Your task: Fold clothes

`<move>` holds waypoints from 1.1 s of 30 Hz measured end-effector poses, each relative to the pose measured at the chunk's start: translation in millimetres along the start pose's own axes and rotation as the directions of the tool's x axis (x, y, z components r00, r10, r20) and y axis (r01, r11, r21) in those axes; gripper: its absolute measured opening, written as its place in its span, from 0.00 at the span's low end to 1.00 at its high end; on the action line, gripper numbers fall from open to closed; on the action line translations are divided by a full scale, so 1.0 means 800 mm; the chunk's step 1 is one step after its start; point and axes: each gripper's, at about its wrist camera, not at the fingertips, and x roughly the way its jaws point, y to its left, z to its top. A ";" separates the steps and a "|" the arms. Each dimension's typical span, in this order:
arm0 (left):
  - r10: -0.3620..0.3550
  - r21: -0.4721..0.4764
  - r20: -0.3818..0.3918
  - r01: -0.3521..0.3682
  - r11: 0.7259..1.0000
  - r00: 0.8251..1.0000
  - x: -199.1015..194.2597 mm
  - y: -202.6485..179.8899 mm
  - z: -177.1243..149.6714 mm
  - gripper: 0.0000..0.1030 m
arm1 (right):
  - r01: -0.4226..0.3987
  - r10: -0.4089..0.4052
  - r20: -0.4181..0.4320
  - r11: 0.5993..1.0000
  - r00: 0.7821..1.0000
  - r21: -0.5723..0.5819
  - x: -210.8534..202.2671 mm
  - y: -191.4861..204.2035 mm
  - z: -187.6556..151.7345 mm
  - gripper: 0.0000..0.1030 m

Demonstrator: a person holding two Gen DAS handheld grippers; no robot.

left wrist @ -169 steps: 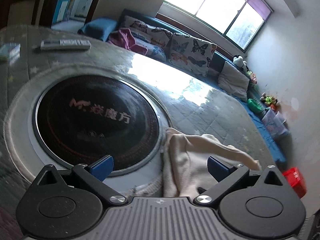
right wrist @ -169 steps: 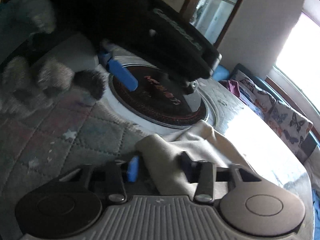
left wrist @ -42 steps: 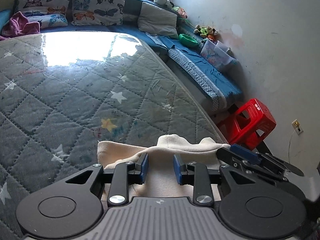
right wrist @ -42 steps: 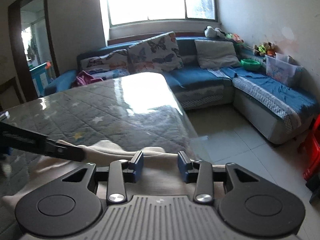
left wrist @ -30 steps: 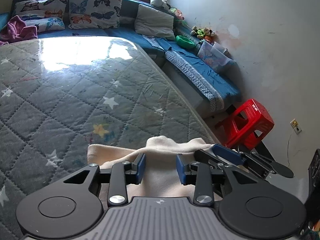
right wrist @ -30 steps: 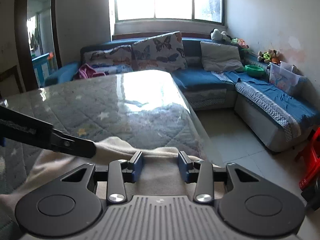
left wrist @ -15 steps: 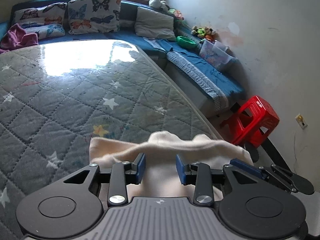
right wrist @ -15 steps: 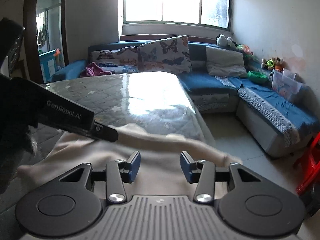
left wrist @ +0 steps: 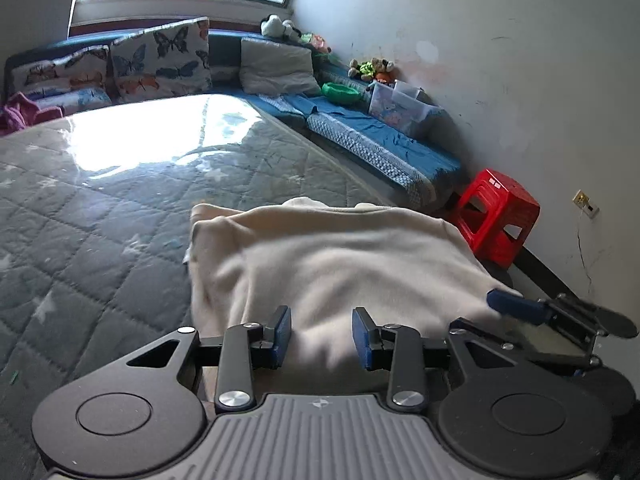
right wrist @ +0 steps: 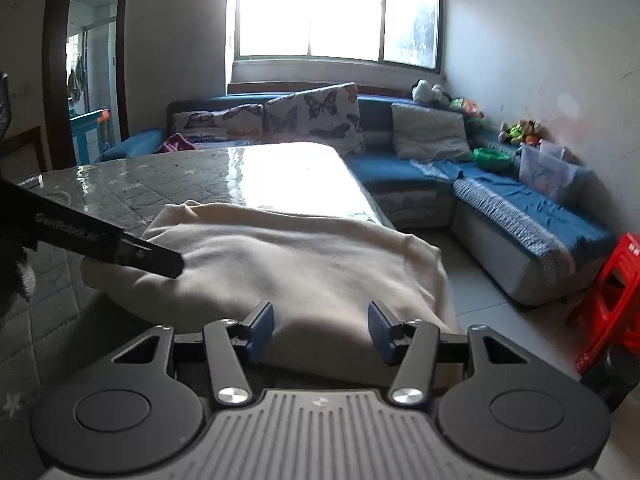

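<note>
A cream garment [left wrist: 332, 256] lies spread flat near the right edge of the grey quilted table [left wrist: 100, 208]. It also shows in the right wrist view [right wrist: 288, 260]. My left gripper [left wrist: 322, 338] is open over the garment's near edge, with cloth showing between its jaws. My right gripper [right wrist: 320, 332] is open wider over the same near edge. The right gripper's blue pad [left wrist: 516, 306] shows at the right of the left wrist view. The left gripper's black body [right wrist: 100, 248] crosses the left of the right wrist view.
A blue corner sofa [right wrist: 500, 200] with butterfly cushions [right wrist: 312, 116] runs behind and to the right of the table. A red plastic stool [left wrist: 496, 216] stands on the floor by the wall. The table edge [right wrist: 372, 208] drops off just right of the garment.
Both grippers have opened their jaws and let the garment go. The cloth has dropped and spread out flat on the table. Both grippers have drawn back towards the near edge.
</note>
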 end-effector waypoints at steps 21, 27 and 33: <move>0.072 -0.065 -0.003 -0.072 0.995 0.997 -0.044 0.017 -0.040 0.58 | -0.017 0.017 -0.003 0.996 1.000 0.091 -0.026 0.021 -0.022 0.78; 0.100 -0.065 -0.031 -0.102 0.993 0.995 -0.051 0.020 -0.054 0.73 | -0.017 0.017 0.002 0.995 1.000 0.103 -0.035 0.033 -0.026 0.89; 0.130 -0.062 -0.029 -0.132 0.989 0.991 -0.064 0.021 -0.060 0.92 | -0.013 0.012 0.004 0.994 1.000 0.106 -0.040 0.044 -0.028 0.99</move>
